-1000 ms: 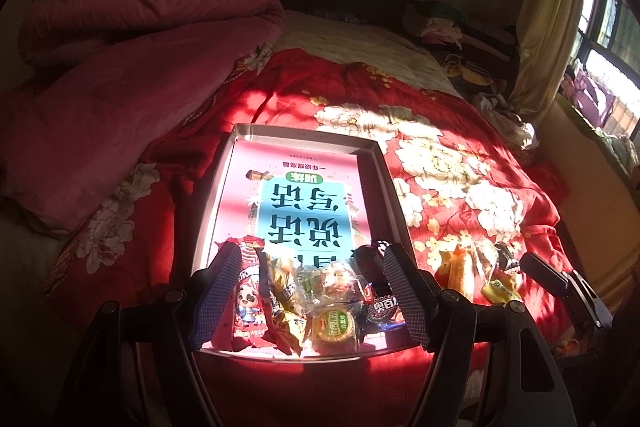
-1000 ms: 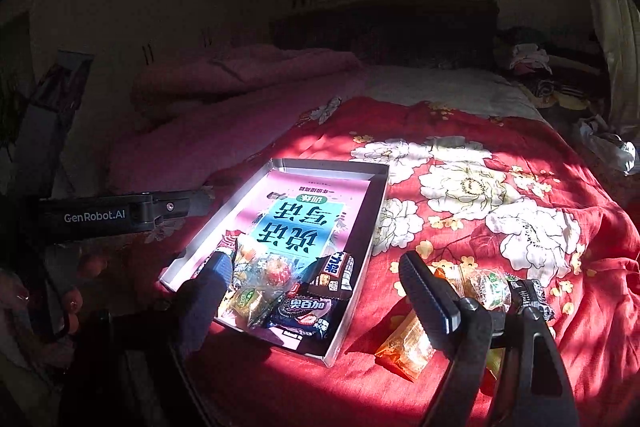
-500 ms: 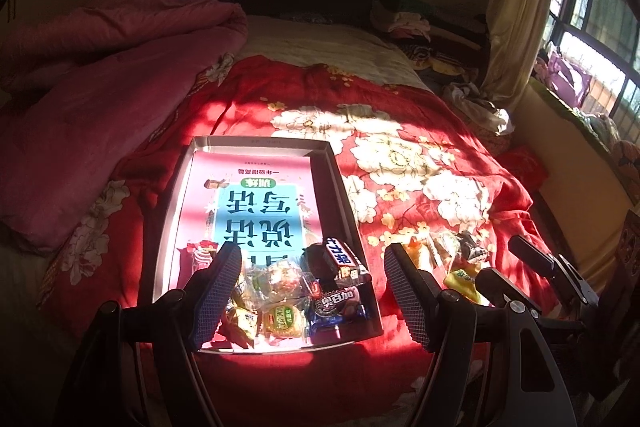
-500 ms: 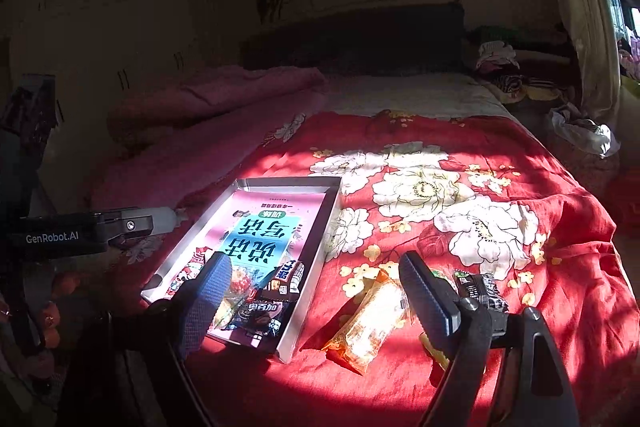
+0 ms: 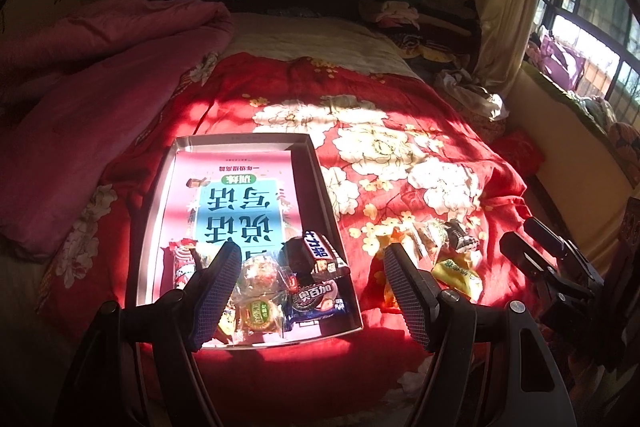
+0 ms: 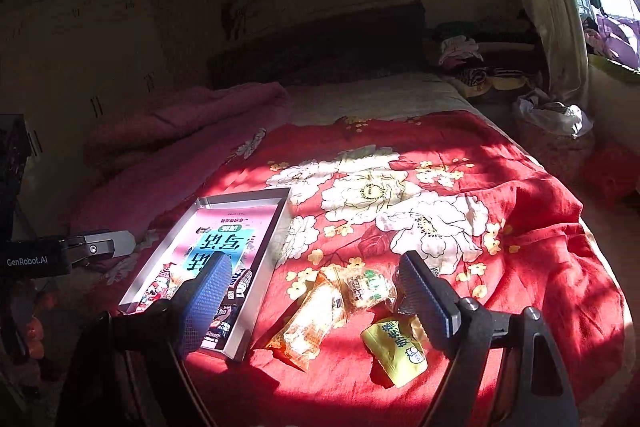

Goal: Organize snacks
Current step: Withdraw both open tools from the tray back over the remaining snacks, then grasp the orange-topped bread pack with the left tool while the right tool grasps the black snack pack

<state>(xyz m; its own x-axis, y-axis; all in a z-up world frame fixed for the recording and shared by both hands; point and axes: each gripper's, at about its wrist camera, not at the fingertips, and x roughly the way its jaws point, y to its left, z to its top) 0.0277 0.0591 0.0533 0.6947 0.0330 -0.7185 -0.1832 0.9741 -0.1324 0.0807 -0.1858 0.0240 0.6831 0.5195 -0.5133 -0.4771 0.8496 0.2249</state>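
Sunlight falls across a bed (image 5: 400, 99) spread with a red floral cover; a pink quilt (image 5: 100, 87) is heaped on its left side, and a curtained window (image 5: 580, 7) stands at the right.

We see one shallow metal tray (image 5: 316, 179) on the cover, lined with one pink and blue booklet (image 5: 236, 195). At the tray's near end lie about six snacks: a red packet (image 5: 183, 265), a clear-wrapped sweet (image 5: 260, 273), a round green-labelled cake (image 5: 260, 313), a yellow wrapper mostly hidden behind a finger, a chocolate bar (image 5: 320, 253) and a blue cookie pack (image 5: 316, 301).

On the cover just right of the tray we count four loose snacks: an orange packet (image 6: 316, 319), a clear packet with green print (image 6: 366, 287), a yellow packet (image 6: 396, 351) and a dark wrapper (image 5: 460, 239).

Our left gripper (image 5: 310, 289) hovers over the tray's near right corner, jaws wide apart and holding nothing. Our right gripper (image 6: 316, 293) hovers over the loose snacks, jaws likewise wide and empty.

Only the left view shows the tray's snacks clearly and the dark wrapper; the right view hides that wrapper behind a finger but shows the orange packet whole. Each view catches the other gripper at its edge.
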